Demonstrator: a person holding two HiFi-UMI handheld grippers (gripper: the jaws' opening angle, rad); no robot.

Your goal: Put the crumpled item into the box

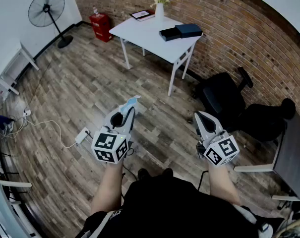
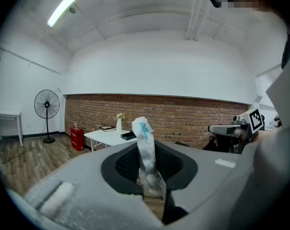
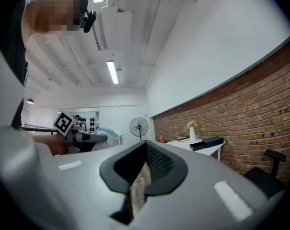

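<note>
My left gripper (image 1: 129, 109) is shut on a crumpled white item with a blue patch (image 1: 132, 103), held about waist high over the wooden floor. In the left gripper view the item (image 2: 145, 150) stands upright, pinched between the dark pads. A dark blue box (image 1: 182, 31) lies with its lid alongside on the white table (image 1: 145, 32) by the brick wall, well ahead of both grippers. The box also shows small in the left gripper view (image 2: 128, 135) and the right gripper view (image 3: 207, 143). My right gripper (image 1: 199, 116) is shut, with nothing between its jaws.
A vase of flowers (image 1: 159, 6) and a tablet (image 1: 141, 15) share the white table. A standing fan (image 1: 47, 9) and a red canister (image 1: 100, 26) are at the back left. A black office chair (image 1: 224, 97) sits right, a power strip (image 1: 83, 134) with cable lies left.
</note>
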